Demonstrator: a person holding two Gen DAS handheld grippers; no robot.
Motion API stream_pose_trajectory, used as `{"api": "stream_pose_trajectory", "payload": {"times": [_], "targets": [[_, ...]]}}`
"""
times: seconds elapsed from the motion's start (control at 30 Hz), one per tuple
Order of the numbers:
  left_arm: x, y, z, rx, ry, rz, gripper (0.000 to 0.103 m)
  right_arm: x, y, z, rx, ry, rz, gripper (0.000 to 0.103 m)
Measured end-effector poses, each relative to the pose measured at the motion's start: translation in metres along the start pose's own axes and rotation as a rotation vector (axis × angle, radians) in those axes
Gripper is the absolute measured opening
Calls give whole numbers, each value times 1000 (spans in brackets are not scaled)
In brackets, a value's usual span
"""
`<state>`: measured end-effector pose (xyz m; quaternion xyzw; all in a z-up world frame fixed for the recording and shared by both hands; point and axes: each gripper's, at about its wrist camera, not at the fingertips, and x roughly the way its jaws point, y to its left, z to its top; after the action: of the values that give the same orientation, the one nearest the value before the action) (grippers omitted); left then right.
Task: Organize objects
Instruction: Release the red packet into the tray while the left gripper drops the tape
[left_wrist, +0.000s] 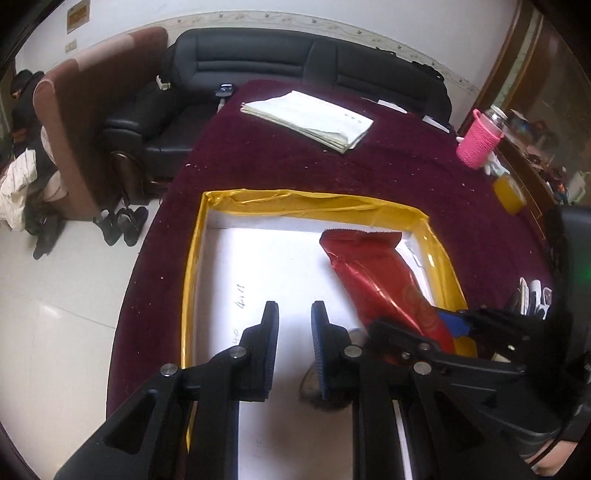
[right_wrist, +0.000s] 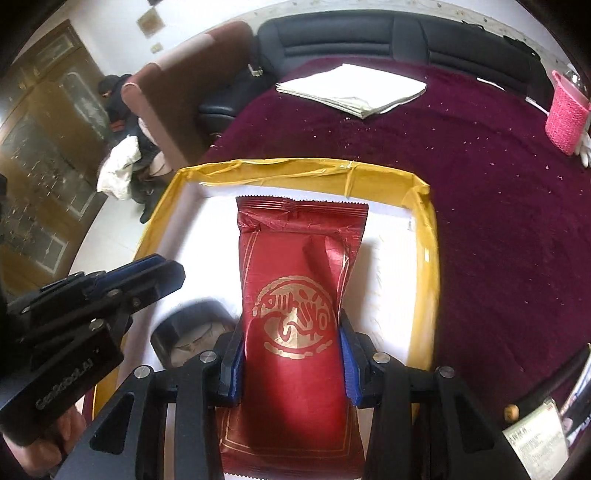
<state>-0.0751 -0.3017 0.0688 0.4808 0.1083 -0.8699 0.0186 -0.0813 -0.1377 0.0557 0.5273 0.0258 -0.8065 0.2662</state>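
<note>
A red foil snack packet (right_wrist: 295, 295) with a gold seal lies lengthwise in a white box with yellow-taped rim (right_wrist: 306, 170). My right gripper (right_wrist: 291, 354) is shut on the packet, its blue pads pressing both sides. In the left wrist view the packet (left_wrist: 373, 273) lies at the box's right side, with the right gripper (left_wrist: 447, 328) on its near end. My left gripper (left_wrist: 293, 314) hangs open and empty over the box floor (left_wrist: 266, 266). A dark round object (right_wrist: 192, 332) lies in the box between the two grippers; it also shows in the left wrist view (left_wrist: 314, 384).
The box sits on a maroon tablecloth (left_wrist: 295, 162). Folded white papers (left_wrist: 310, 118) lie at the far side. A pink-sleeved bottle (left_wrist: 480, 136) and an orange jar (left_wrist: 509, 192) stand at the right edge. A black sofa (left_wrist: 258, 62) and a brown chair (left_wrist: 74, 122) stand beyond.
</note>
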Motion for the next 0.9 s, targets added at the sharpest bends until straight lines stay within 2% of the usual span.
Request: {"api": "stream_pose_trajectory", "payload": {"times": [0.17, 0.33, 0.4, 0.5, 0.63, 0.7, 0.8, 0.9], "targets": [[-6, 11, -6, -10, -19, -1, 17, 20, 8, 7, 3, 5, -44, 46], [-19, 25, -10, -45, -47, 2, 18, 27, 26, 13, -3, -39, -95, 46], [-25, 28, -14, -49, -58, 10, 20, 31, 33, 17, -8, -54, -105, 46], [-31, 33, -19, -60, -71, 12, 29, 37, 42, 23, -37, -66, -128, 48], [-37, 31, -29, -64, -82, -4, 35, 29, 40, 23, -47, -93, -81, 56], [-38, 26, -36, -55, -81, -12, 38, 18, 33, 23, -34, -100, -64, 65], [-42, 8, -52, -18, -107, -2, 39, -10, 23, 19, -27, -128, -18, 66], [-44, -14, -66, 34, -142, -14, 51, -55, 4, 5, -23, -174, 42, 69]]}}
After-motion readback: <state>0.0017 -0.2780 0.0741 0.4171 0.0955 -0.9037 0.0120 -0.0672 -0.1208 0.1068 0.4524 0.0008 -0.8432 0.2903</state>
